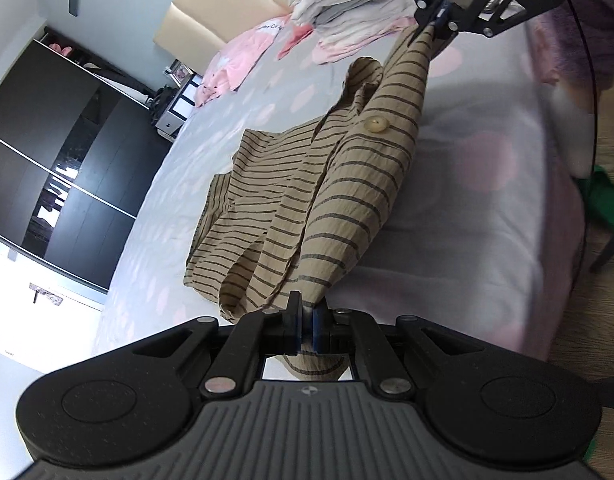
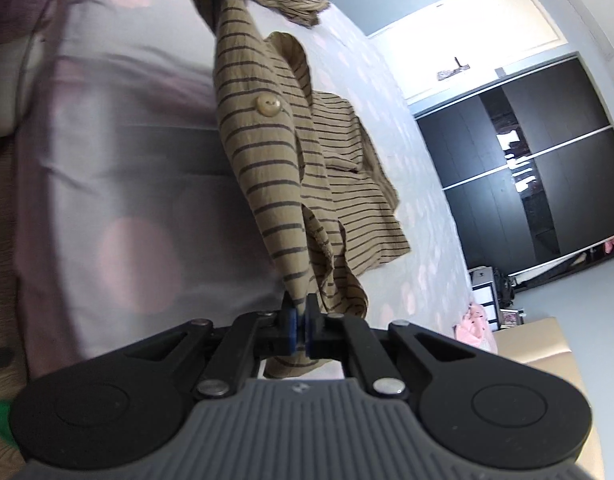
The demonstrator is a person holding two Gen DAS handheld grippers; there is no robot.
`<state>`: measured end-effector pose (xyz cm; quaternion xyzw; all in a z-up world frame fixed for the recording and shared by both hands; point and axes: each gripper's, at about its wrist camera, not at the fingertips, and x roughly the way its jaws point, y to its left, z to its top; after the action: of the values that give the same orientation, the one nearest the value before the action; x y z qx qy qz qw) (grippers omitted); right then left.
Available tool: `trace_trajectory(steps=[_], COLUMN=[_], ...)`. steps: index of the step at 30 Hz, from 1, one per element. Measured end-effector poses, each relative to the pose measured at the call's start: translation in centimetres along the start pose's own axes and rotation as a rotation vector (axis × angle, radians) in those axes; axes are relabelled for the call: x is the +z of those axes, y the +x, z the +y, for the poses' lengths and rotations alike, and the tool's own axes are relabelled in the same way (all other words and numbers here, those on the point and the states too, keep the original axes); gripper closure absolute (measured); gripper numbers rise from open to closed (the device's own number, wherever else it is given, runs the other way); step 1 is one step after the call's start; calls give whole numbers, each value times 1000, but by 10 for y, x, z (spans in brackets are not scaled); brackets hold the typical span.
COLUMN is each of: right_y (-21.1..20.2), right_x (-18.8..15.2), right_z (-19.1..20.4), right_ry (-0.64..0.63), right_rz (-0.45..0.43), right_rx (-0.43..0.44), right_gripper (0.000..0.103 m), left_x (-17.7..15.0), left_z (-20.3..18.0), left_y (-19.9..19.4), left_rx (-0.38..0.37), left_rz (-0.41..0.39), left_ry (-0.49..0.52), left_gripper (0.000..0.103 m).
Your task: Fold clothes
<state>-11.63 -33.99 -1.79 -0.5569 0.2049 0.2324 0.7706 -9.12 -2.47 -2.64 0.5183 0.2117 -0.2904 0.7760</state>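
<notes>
Nearest us in the left wrist view, the left gripper (image 1: pixel 306 312) has its jaws pinched tight on a bunched edge of the striped shirt (image 1: pixel 307 200). In the right wrist view the right gripper (image 2: pixel 300 318) is clamped the same way on another edge of that shirt.

Writing: we can make out a few dark letters on the pink garment (image 1: pixel 243 60) beyond the shirt, too small to read. No brand shows on the shirt.

The shirt is tan with thin dark stripes and carries one large pale button (image 1: pixel 376 125). The cloth stretches taut between the two grippers, raised off the bed (image 1: pixel 467 200); the rest trails down and lies crumpled on the sheet.

Beyond the shirt, toward the cream headboard (image 1: pixel 219 12), sits a pile of folded clothes (image 1: pixel 339 4) in grey, white and black. A dark wardrobe (image 1: pixel 55 160) stands well apart from the shirt, past the far side of the bed.
</notes>
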Motion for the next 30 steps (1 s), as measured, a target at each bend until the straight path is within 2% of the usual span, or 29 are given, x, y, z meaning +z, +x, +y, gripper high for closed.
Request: trace_trajectory(steps=[7, 15, 22, 24, 26, 27, 28, 30], right_y=[-26, -3, 20, 19, 17, 15, 16, 9], right_x=[-7, -8, -8, -9, -9, -8, -5, 0], right_z=[25, 38, 45, 45, 41, 37, 33, 25], right_ry=[-15, -93, -107, -103, -86, -73, -61, -27], right_rz=[26, 59, 81, 79, 83, 83, 78, 51], right_rx=[143, 263, 328, 339, 354, 363, 368, 374], right_gripper=[99, 99, 99, 95, 91, 85, 81, 74], left_x=[-6, -22, -31, -31, -31, -32, -32, -30], left_z=[-21, -47, -47, -43, -37, -35, -28, -11], left_y=[-8, 32, 56, 57, 54, 51, 48, 41], left_rx=[-116, -260, -319, -327, -335, -347, -361, -384], left_rz=[50, 154, 165, 166, 164, 164, 160, 142], left_ry=[41, 106, 48, 24, -1, -23, -53, -126], left_gripper=[101, 101, 100, 100, 92, 88, 81, 75])
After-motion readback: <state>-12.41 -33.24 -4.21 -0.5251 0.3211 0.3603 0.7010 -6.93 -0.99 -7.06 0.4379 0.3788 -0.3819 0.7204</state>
